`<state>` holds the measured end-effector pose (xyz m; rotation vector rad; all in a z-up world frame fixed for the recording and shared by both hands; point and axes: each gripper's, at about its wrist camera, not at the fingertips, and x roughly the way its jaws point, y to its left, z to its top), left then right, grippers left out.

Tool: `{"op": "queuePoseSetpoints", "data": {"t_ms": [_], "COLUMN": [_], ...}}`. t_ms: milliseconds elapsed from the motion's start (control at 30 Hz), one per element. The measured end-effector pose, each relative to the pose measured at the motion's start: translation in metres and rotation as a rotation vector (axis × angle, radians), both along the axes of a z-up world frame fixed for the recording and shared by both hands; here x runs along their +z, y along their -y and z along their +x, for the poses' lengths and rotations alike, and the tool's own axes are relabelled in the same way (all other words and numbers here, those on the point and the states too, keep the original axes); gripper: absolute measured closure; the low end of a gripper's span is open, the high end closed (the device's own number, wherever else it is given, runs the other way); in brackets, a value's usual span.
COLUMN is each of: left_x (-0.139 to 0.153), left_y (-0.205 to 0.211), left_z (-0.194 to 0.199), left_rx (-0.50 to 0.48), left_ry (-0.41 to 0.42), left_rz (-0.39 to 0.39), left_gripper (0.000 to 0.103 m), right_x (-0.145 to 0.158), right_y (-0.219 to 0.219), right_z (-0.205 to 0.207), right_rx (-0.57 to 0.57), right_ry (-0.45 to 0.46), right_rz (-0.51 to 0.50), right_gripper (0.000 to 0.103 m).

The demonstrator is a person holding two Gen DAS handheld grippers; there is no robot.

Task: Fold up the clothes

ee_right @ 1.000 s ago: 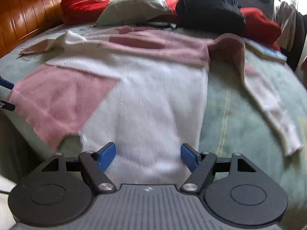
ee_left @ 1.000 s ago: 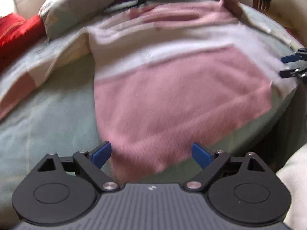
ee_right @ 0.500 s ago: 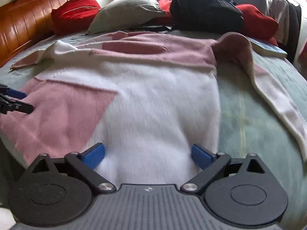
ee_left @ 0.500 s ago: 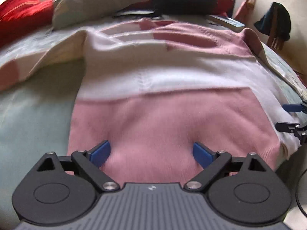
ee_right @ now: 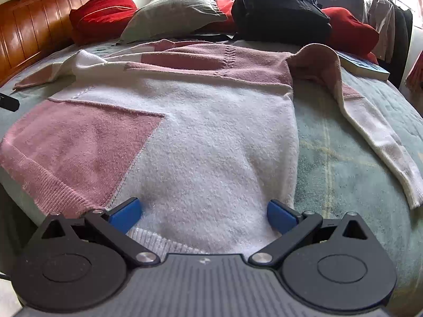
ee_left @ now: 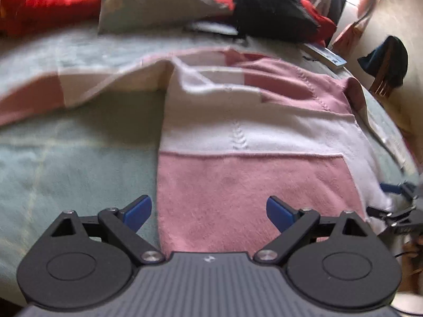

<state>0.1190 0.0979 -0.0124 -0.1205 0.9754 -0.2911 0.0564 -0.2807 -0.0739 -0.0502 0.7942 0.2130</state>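
The pink-and-white sweater (ee_right: 201,132) lay flat on the bed (ee_right: 343,153), its near hem cut off behind both grippers. The left gripper (ee_left: 208,211) and right gripper (ee_right: 203,215) had fingers spread, pinching nothing.

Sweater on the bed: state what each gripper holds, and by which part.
Nothing held: left gripper and right gripper both gape open over the sweater hem.
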Motion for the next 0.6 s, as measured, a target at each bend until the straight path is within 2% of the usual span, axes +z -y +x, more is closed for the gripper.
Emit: {"op": "queuePoseSetpoints", "data": {"t_ms": [133, 200, 300, 400, 533, 600], "left_x": [-0.007, -0.017, -0.036, -0.024, 0.006, 0.014], "left_y": [0.008, 0.01, 0.008, 0.009, 0.026, 0.039], "left_z": [-0.012, -0.019, -0.033, -0.044, -0.036, -0.022], "left_rx": [-0.054, -0.075, -0.034, -0.04, -0.103, -0.144], "left_ry": [-0.017, -0.068, -0.151, -0.134, -0.003, 0.066], "left_rz": [-0.109, -0.154, -0.083, -0.062, 0.021, 0.069], "left_gripper": [0.01, 0.009, 0.01, 0.01, 0.01, 0.01], "right_x": [0.0, 0.0, 0.0, 0.0, 0.009, 0.016], "right_y": [0.001, 0.0, 0.0, 0.0, -0.004, -0.008], "right_z": [0.0, 0.0, 0.0, 0.001, 0.003, 0.005], "right_rx": [-0.001, 0.001, 0.004, 0.004, 0.015, 0.032], "right_ry": [-0.003, -0.005, -0.006, -0.009, -0.024, -0.003], "right_rz": [0.004, 0.0, 0.0, -0.003, -0.015, -0.019], "right_gripper": [0.0, 0.0, 0.0, 0.0, 0.0, 0.0]}}
